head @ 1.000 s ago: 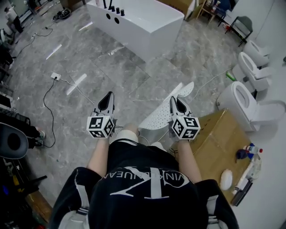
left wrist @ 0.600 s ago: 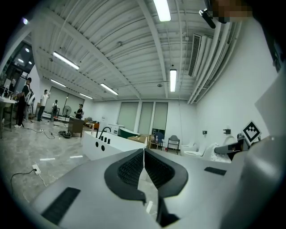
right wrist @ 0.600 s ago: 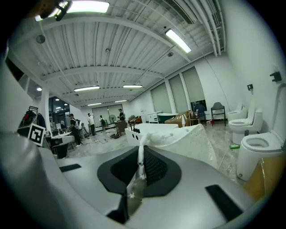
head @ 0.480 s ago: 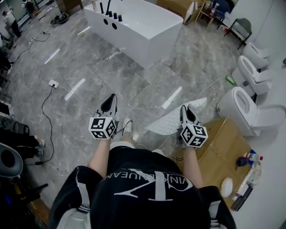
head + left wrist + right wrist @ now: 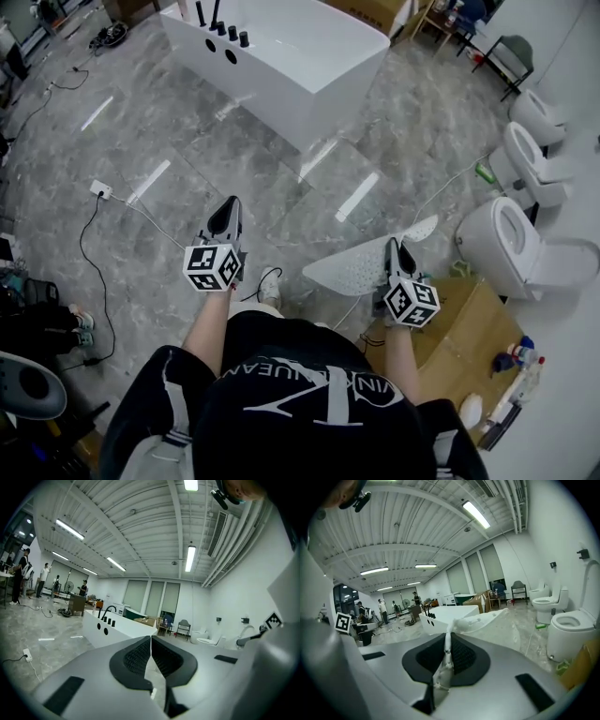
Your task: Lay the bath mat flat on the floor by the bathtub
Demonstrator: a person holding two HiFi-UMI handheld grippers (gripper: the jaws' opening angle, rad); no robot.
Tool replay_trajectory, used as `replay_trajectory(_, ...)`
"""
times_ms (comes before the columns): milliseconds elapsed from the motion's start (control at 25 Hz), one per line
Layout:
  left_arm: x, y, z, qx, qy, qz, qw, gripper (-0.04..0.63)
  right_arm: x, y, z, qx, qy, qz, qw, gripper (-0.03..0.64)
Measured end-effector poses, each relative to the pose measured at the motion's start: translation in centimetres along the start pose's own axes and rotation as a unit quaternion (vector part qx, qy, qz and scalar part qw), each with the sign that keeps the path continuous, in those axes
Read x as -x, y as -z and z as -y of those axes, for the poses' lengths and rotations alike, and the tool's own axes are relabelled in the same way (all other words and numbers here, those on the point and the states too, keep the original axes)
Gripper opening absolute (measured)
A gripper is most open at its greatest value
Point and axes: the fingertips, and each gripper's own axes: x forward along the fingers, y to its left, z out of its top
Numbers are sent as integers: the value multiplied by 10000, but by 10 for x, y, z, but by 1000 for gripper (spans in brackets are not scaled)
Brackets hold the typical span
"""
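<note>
The white perforated bath mat (image 5: 361,265) hangs in the air in front of the person, clear of the floor. My right gripper (image 5: 401,251) is shut on its near edge. In the right gripper view the mat (image 5: 487,620) is pinched between the jaws and spreads out ahead of my right gripper (image 5: 449,641). My left gripper (image 5: 225,220) is held up at the left, apart from the mat. It is shut with nothing in it, and in its own view the left gripper (image 5: 151,641) has its pads together. The white bathtub (image 5: 281,56) stands ahead on the grey marble floor.
Two toilets (image 5: 511,244) (image 5: 539,155) line the right wall, with flattened cardboard (image 5: 459,337) beside the nearer one. A power strip (image 5: 98,187) and its cable lie on the floor at left. A green bottle (image 5: 484,172) lies near the toilets. People stand far off (image 5: 44,576).
The person has stepped toward the bathtub. My right gripper has carried the mat rightward, away from the left gripper. The left gripper has stayed shut and empty.
</note>
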Motion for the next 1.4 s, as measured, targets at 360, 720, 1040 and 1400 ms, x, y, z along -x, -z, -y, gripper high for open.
replay_trajectory(360, -91, -13, -58, -53, 145, -175, 9997, 21, -116, -12, -30, -136, -27, -184, 9997, 35)
replay_trajectory(720, -136, 1, -73, 30, 147, -385, 9991, 21, -203, -24, -57, 116, -569, -405, 9975, 35)
replay_trajectory(1040, -192, 1, -79, 56, -443, -469, 9979, 21, -290, -21, -55, 396, -1414, -1049, 9836, 35)
replay_trajectory(1400, -264, -24, -55, 13, -1021, -342, 9942, 21, -357, -38, -39, 825, -2444, -1547, 9537, 35)
